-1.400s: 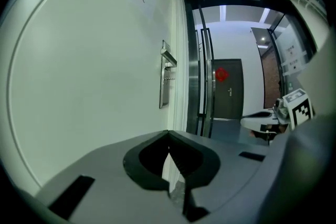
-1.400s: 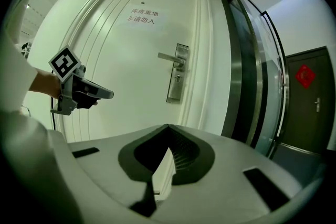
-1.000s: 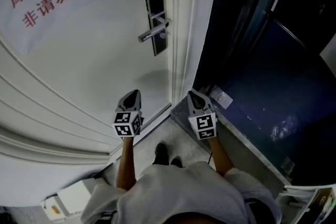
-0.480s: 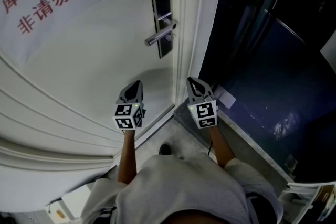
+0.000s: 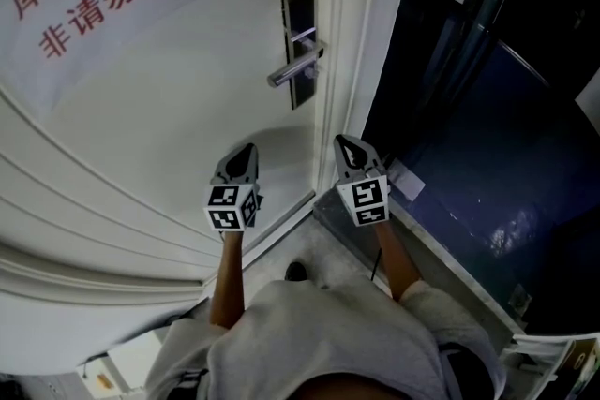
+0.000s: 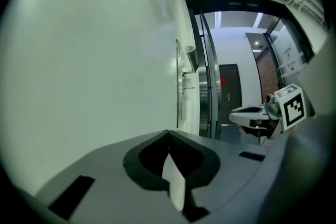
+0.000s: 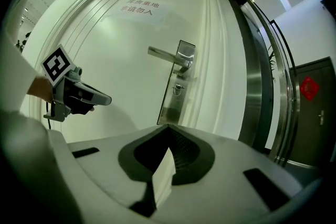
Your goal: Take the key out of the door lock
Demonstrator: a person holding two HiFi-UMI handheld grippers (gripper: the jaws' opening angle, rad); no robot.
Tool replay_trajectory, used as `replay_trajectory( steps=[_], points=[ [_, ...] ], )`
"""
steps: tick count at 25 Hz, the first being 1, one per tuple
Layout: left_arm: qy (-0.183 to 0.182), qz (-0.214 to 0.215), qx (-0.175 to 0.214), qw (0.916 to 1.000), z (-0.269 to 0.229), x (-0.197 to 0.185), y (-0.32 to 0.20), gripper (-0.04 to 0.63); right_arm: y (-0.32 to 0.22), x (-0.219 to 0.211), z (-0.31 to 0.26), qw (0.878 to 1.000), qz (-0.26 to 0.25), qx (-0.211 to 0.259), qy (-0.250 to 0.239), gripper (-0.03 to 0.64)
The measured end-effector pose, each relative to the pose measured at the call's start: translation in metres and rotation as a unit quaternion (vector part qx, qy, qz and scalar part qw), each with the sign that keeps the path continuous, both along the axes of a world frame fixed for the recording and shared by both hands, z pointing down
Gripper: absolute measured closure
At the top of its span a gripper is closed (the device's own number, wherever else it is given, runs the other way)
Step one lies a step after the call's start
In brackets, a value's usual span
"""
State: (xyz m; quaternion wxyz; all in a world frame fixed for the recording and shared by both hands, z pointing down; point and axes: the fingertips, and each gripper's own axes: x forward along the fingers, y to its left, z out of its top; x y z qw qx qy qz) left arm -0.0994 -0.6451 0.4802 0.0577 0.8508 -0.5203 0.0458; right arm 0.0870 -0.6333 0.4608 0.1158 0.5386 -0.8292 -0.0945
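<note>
In the approach step, left tool [image 5: 247, 149] and right tool [image 5: 343, 142] were clenched empty; next the right would need opening onto the key [image 7: 179, 88] at twelve o'clock.

The white door [image 5: 169, 108] is softly lit; the right side falls nearly black. Gripper views curve strongly, with dark corners.

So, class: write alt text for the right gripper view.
The right gripper, jaws shut, points at a white door with a silver lever handle and a key in the lock below it. The left gripper shows at left.
</note>
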Motion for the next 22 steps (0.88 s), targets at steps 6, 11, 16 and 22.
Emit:
replay_trajectory(
  steps=[6, 11, 16, 22],
  points=[
    [0.002, -0.007, -0.003, 1.0000, 0.003, -0.004, -0.001, 0.577, -0.017, -0.009, -0.020, 0.999, -0.015, 0.024, 0.017, 0.594],
    [0.001, -0.007, -0.005, 1.0000, 0.004, -0.006, -0.002, 0.577, -0.035, -0.015, -0.047, 0.997, -0.025, 0.055, 0.037, 0.594],
    [0.000, -0.008, -0.005, 1.0000, 0.004, -0.008, -0.002, 0.577, -0.050, -0.017, -0.069, 0.993, -0.033, 0.084, 0.077, 0.594],
    [-0.001, -0.004, -0.007, 1.0000, 0.005, -0.009, -0.002, 0.577, -0.070, -0.023, -0.079, 0.983, -0.040, 0.104, 0.148, 0.594]
  ],
)
